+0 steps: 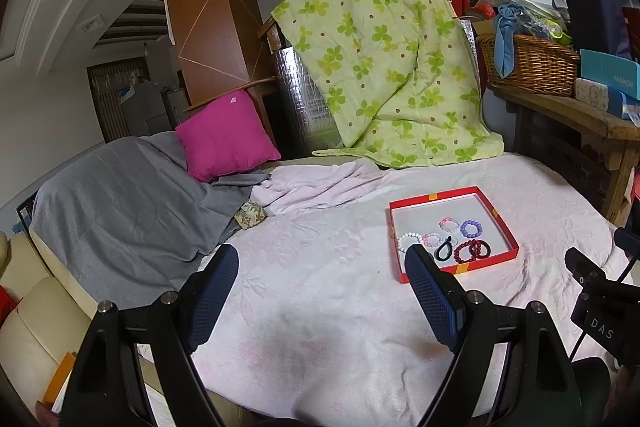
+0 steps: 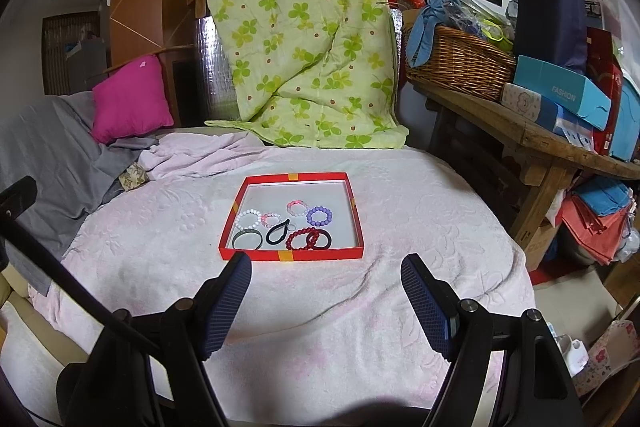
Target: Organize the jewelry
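Note:
A red shallow box (image 2: 356, 215) (image 1: 502, 223) lies on the pink blanket. Inside it lie several bead bracelets and hair ties: a purple bracelet (image 2: 319, 215) (image 1: 471, 228), a white bracelet (image 2: 248, 218) (image 1: 409, 240), a dark red bracelet (image 2: 301, 239) (image 1: 465, 252), a black hair tie (image 2: 278, 231) (image 1: 446, 251) and a dark green bangle (image 2: 247, 239). My left gripper (image 1: 322, 269) is open and empty, low over the blanket left of the box. My right gripper (image 2: 326, 273) is open and empty, just in front of the box.
A pink blanket (image 2: 400, 307) covers the sofa. A green flowered quilt (image 2: 308, 27) hangs behind, a magenta cushion (image 2: 130, 99) and a grey throw (image 1: 120, 219) lie at the left. A wooden bench (image 2: 532, 143) with a wicker basket (image 2: 456, 63) and boxes stands at the right.

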Available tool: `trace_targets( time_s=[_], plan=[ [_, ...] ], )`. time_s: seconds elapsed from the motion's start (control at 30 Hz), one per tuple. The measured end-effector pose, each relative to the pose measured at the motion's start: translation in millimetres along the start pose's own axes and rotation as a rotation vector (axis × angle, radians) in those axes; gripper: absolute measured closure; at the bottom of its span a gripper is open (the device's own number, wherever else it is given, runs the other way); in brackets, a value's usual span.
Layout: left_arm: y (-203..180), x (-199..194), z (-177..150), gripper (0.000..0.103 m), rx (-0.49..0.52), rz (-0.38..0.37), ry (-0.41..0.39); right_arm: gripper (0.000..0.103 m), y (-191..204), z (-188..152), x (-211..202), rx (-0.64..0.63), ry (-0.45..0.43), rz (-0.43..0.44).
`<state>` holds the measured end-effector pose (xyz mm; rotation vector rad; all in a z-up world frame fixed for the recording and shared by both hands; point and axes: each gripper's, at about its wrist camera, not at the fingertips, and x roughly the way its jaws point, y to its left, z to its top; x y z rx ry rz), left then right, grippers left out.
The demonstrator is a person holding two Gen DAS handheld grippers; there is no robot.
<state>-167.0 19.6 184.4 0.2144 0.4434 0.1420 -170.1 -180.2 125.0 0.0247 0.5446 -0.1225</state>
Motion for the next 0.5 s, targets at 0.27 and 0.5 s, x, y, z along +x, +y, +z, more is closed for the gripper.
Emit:
trace_targets(
  time_s=[0.27, 0.5],
  plan=[
    [0, 7, -2, 0.017, 0.002, -0.003, 0.007, 0.023, 2, 0, 5, -0.01, 0.001, -0.003],
    [4, 42, -11, 0.017, -0.048, -0.135, 0.003, 0.023, -18, 3, 32, 0.028, 0.02, -0.02]
  ],
)
